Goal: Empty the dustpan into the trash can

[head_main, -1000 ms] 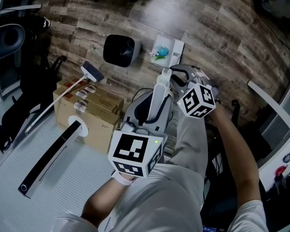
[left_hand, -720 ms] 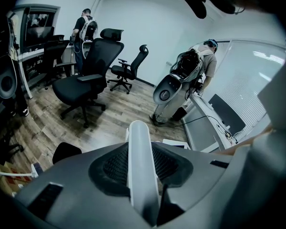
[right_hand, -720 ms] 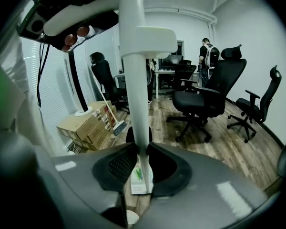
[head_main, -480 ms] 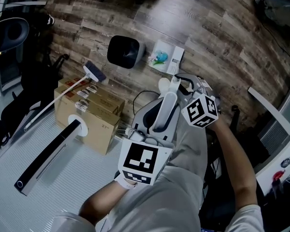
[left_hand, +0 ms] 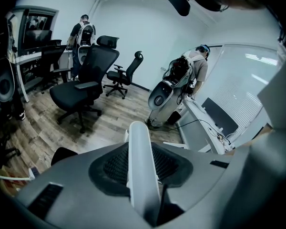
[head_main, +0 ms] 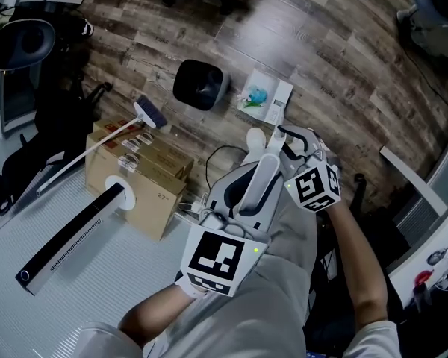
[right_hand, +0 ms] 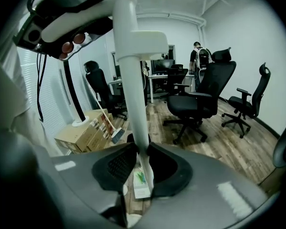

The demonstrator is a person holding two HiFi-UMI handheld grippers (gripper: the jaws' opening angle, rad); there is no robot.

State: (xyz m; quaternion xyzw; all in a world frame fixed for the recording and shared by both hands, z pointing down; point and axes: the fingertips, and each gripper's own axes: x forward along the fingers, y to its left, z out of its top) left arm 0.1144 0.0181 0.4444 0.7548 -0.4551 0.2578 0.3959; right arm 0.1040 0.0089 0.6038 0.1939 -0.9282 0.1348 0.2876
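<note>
The dustpan's white handle [head_main: 259, 177] is being grasped by both grippers at once. The left gripper [left_hand: 142, 149] is clamped on it nearer the person, and the right gripper [right_hand: 142, 149] further along, toward the pan. The dustpan [head_main: 265, 79], with teal litter [head_main: 256, 94] on it, is showing in the upper centre of the head view, just right of the dark trash can [head_main: 200, 85]. Whether it is touching the floor [head_main: 343, 58] cannot be told. Carrying the pan across to the can is judged to be the step in hand. The pan is best being held tilted back so that nothing is being spilled, and tipped only once its lip is over the can's mouth.
</note>
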